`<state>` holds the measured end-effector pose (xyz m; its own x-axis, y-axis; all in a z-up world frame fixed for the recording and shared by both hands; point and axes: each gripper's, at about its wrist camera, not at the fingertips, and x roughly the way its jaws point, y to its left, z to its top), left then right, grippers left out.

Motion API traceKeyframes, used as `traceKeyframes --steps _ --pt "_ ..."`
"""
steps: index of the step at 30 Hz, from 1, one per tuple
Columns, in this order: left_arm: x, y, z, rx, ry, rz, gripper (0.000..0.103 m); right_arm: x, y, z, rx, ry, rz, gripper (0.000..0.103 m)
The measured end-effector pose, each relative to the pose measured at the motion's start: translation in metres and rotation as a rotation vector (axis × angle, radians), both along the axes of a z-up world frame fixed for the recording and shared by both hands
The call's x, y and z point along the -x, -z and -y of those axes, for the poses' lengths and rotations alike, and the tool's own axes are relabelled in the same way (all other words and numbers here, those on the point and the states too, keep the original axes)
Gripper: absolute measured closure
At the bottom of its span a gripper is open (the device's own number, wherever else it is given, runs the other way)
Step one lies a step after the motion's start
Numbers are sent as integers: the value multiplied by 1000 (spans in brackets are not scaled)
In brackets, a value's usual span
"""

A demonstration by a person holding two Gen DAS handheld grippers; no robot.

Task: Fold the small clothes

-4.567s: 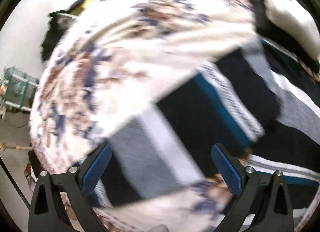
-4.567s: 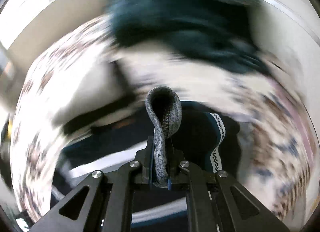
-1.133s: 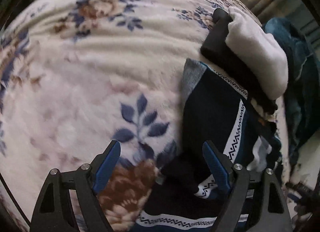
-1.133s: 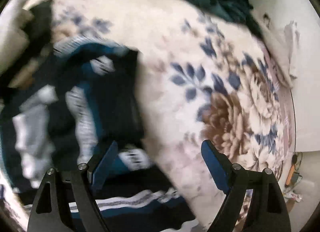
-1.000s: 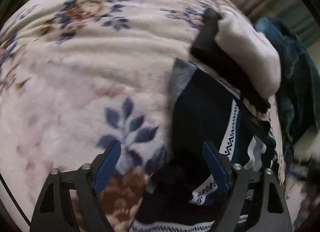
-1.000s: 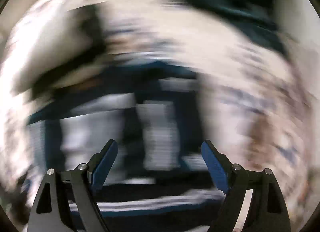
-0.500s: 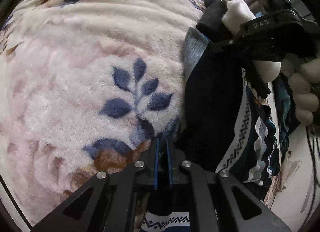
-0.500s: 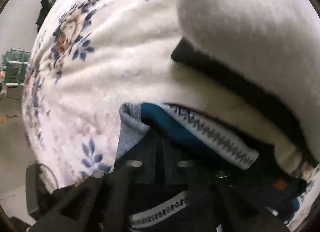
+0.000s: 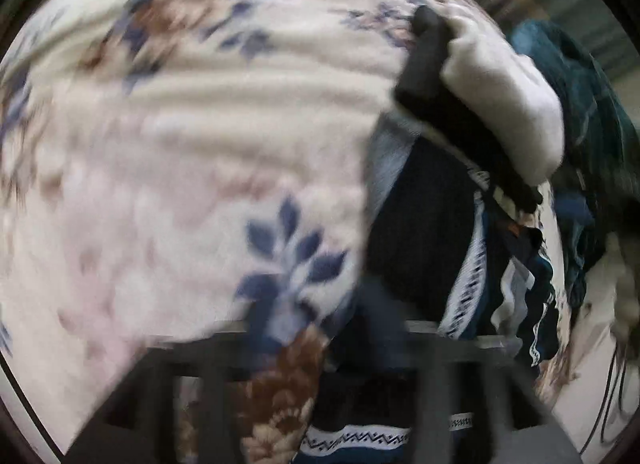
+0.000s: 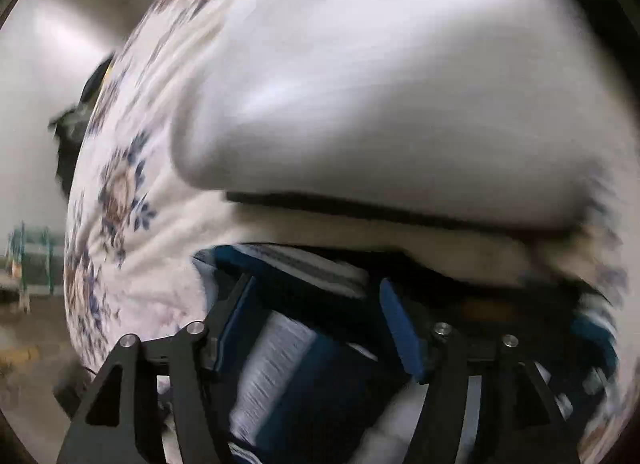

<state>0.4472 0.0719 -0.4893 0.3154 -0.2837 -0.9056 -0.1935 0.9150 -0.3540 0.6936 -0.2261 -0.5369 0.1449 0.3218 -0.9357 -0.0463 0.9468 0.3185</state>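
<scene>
A dark navy knit garment (image 9: 420, 232) with white and teal patterned bands lies folded on the floral blanket (image 9: 180, 143). In the left wrist view my left gripper (image 9: 320, 344) is a motion-blurred dark shape over the garment's near edge; its jaws look parted. In the right wrist view the garment (image 10: 312, 368) lies right under my right gripper (image 10: 320, 328), whose blue-padded jaws are open just above the cloth, holding nothing.
A white fleece item with a black edge (image 9: 500, 103) lies folded just beyond the garment, and fills the right wrist view (image 10: 400, 103). A dark teal heap of clothes (image 9: 592, 143) lies at far right. The blanket (image 10: 120, 203) extends left.
Both grippers were shut on the garment's edge half a second ago and have now opened and let it go. The right gripper is no longer in the left wrist view.
</scene>
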Motion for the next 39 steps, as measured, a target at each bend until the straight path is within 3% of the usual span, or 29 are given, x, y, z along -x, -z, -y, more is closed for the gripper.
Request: traceKeyframes --steps 1,6,8,10,12,15,16,17,22,24,25,27,28,29,31,36,39 --pt "-9 -7 5 -18 14 19 2 16 -8 24 32 48 13 37" --pt "-49 -15 41 -108 86 75 0 113 -16 161 246 393 -23 37" --pt "-65 -8 56 -145 134 79 0 150 -11 194 302 538 -44 37" --pt "-78 4 71 -194 191 72 0 177 0 234 282 656 -77 37" --pt "-90 19 81 -215 222 39 0 195 21 261 189 735 -123 37" --pt "-105 45 84 -215 229 -34 0 203 55 273 66 779 -176 38" --pt "-109 51 81 -212 222 -53 0 204 65 270 45 784 -179 46" --pt "-111 55 79 -203 219 -59 0 206 72 265 25 783 -167 83" --pt "-113 53 73 -205 222 -55 0 217 42 251 149 755 -28 94" --pt "-111 49 76 -226 220 -52 0 223 52 258 112 757 -85 94" --pt "-109 43 78 -243 224 -46 0 223 64 262 86 734 -152 91" --pt "-104 27 86 -281 232 -16 0 222 79 265 58 704 -236 72" --pt "-100 16 88 -295 235 6 0 223 76 265 71 689 -227 52" --pt "-93 4 90 -306 238 33 0 222 63 264 88 661 -186 24" --pt "-80 -13 97 -346 244 81 0 222 44 257 106 616 -143 3" --pt "-41 -42 119 -394 235 111 0 213 18 223 219 468 -152 1" --pt "-16 -55 138 -434 224 103 0 211 10 210 217 415 -136 1"
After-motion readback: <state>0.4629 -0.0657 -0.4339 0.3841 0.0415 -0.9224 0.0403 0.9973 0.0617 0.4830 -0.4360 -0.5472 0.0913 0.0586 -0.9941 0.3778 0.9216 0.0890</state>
